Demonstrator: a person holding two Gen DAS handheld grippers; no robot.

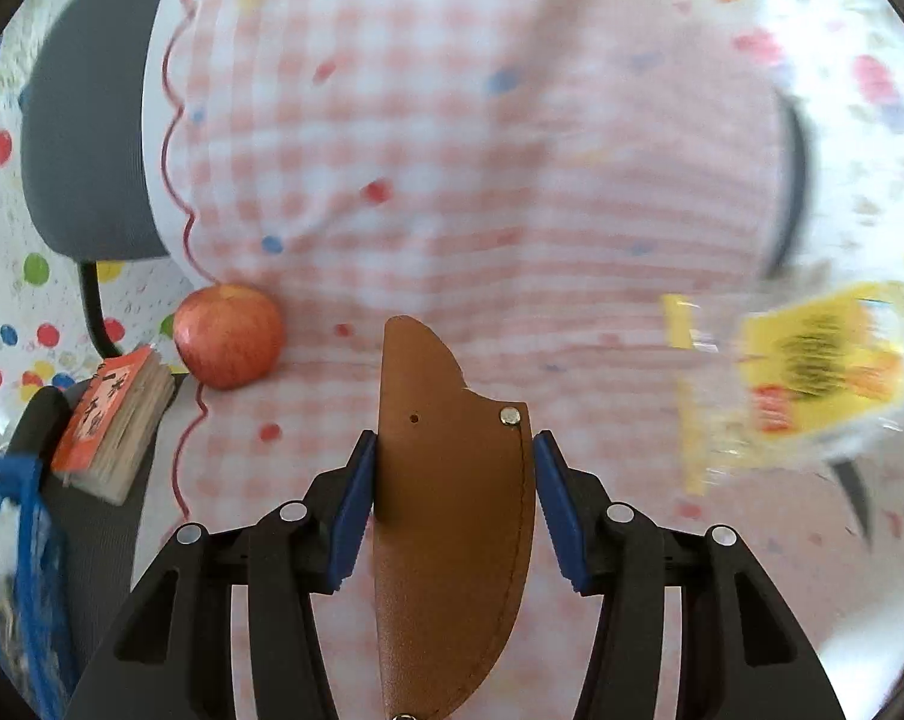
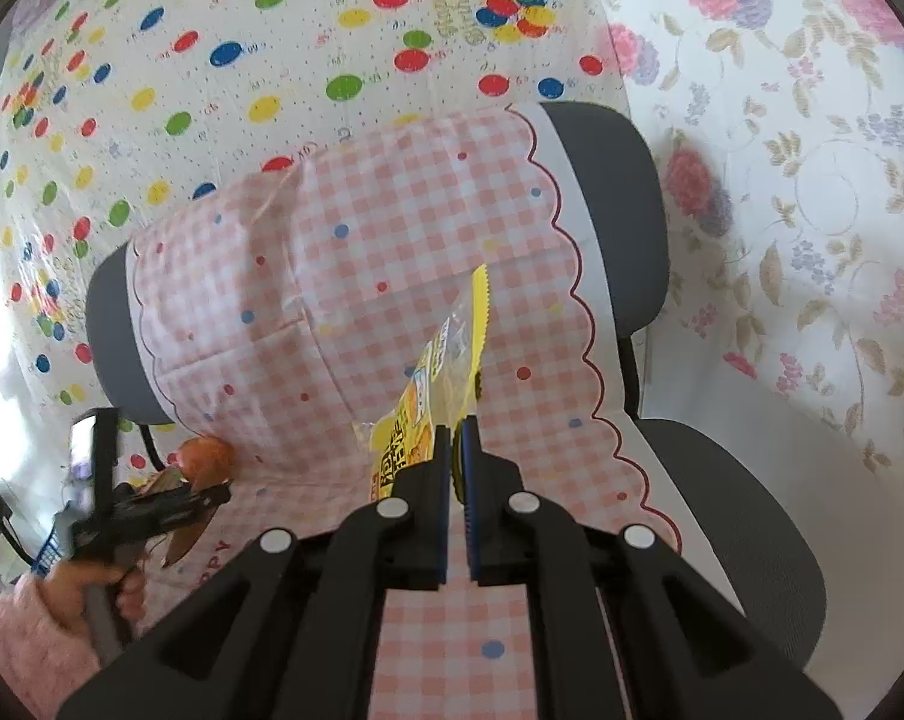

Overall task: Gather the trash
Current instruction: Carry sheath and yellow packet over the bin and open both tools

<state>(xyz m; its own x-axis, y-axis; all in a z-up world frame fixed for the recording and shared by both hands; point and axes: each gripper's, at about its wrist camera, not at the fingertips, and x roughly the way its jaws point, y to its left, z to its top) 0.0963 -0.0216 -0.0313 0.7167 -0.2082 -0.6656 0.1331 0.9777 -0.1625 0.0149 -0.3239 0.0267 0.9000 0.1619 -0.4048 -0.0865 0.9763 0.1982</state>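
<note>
Left wrist view first: the left gripper (image 1: 452, 492) has a brown leather sheath with a curved stitched edge and a metal snap (image 1: 452, 516) standing between its blue pads (image 1: 353, 516). The left pad presses against the sheath's straight side, and the right pad sits right at the curved side by the snap, so the claw looks clamped on it. Underneath is a pink-and-white checked cloth with coloured dots and a red scalloped border (image 1: 481, 180), draped over a grey office chair (image 1: 86, 138). A red apple (image 1: 228, 336) rests on the cloth to the far left of the claw, and an orange-covered thick little book (image 1: 116, 420) sits just left of the apple, on the chair's edge. Over on the right, a yellow plastic snack wrapper (image 1: 811, 372) shows up blurred, well apart from the left claw.

Right wrist view: the right gripper (image 2: 456, 456) has its fingers pinched together on that yellow wrapper (image 2: 434, 396), which sticks up and away from the tips, above the checked cloth (image 2: 392, 228). The left gripper (image 2: 170, 504) is near the left edge, in a hand with a pink sleeve (image 2: 86, 591), with the apple (image 2: 206, 456) just behind it.
</note>
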